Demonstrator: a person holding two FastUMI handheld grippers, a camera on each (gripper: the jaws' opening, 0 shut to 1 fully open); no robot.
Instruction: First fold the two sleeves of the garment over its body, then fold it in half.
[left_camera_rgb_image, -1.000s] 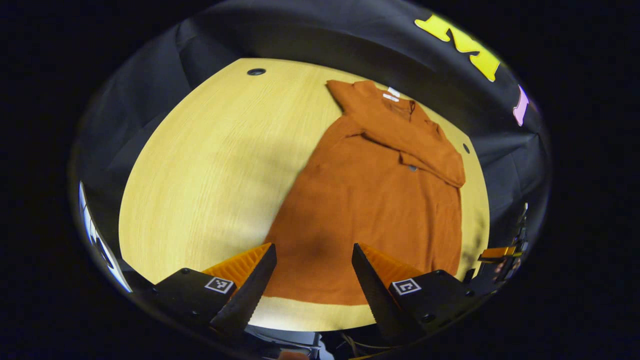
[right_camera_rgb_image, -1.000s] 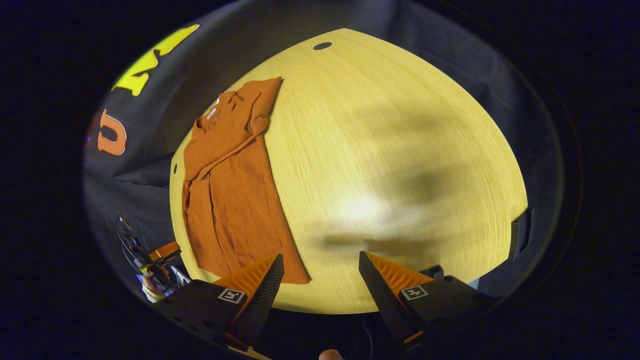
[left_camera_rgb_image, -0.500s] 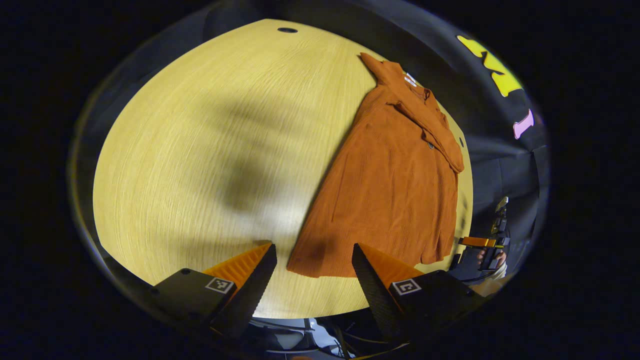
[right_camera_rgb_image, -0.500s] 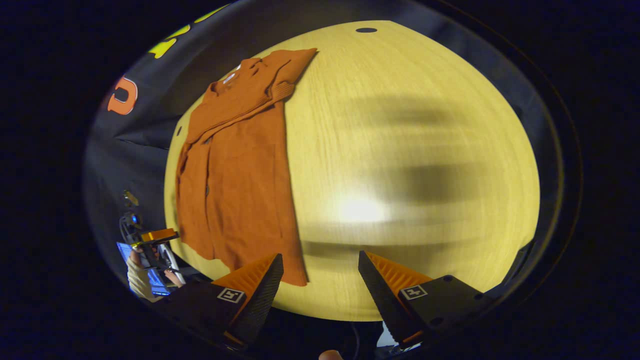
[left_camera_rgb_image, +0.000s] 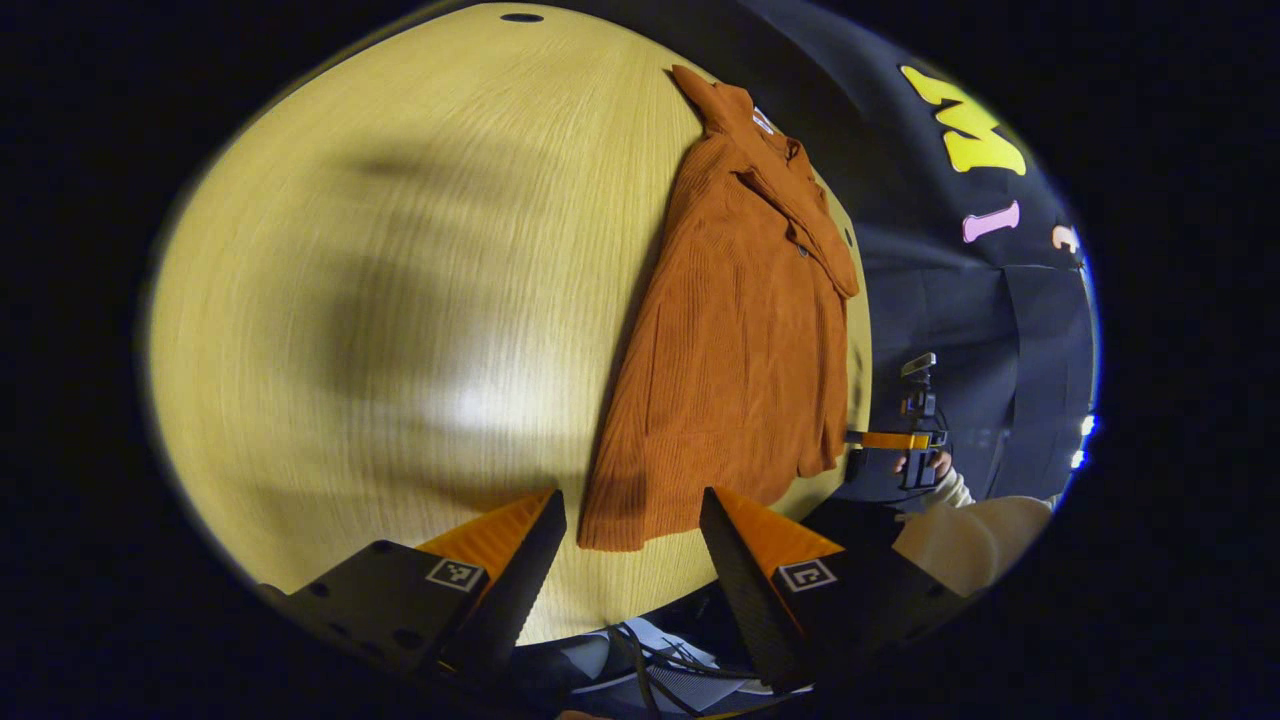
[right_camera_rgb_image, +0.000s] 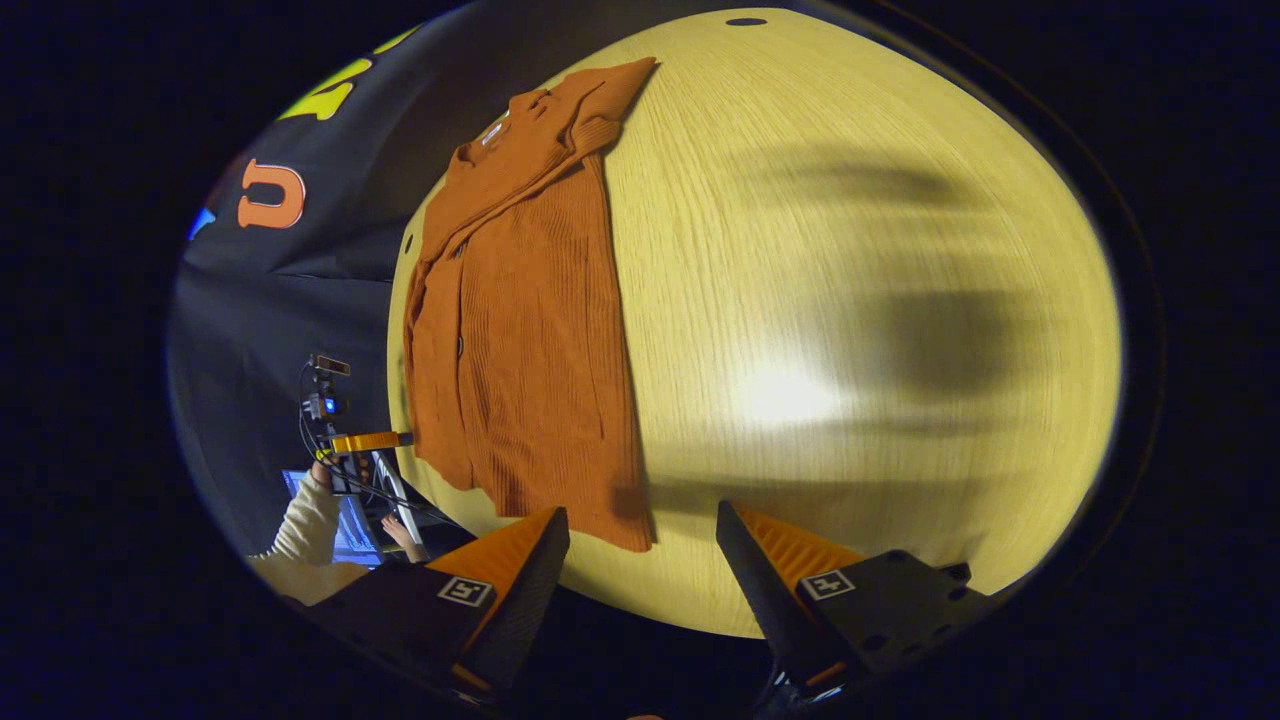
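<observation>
An orange ribbed shirt (left_camera_rgb_image: 740, 330) lies flat on the wooden table (left_camera_rgb_image: 400, 300), collar far, hem near. One sleeve is folded slantwise across its chest. My left gripper (left_camera_rgb_image: 628, 520) is open at the table's near edge, with a hem corner showing in the gap between its fingers. In the right gripper view the shirt (right_camera_rgb_image: 530, 320) runs down the left of the table (right_camera_rgb_image: 850, 300). My right gripper (right_camera_rgb_image: 640, 530) is open, and the other hem corner lies just ahead of its left finger. Each view catches the other gripper (left_camera_rgb_image: 895, 440) (right_camera_rgb_image: 365, 440), held by a hand in a pale sleeve.
A round cable hole (left_camera_rgb_image: 520, 17) (right_camera_rgb_image: 745, 21) marks the table's far side. Cables and papers (left_camera_rgb_image: 650, 660) lie below the near edge. Black cloth walls close in beyond the shirt. Wide bare tabletop stretches beside the shirt.
Both views have swung outward and down toward the shirt's hem corners, and the grippers sit farther apart. Both stay open. The shirt has not moved on the table.
</observation>
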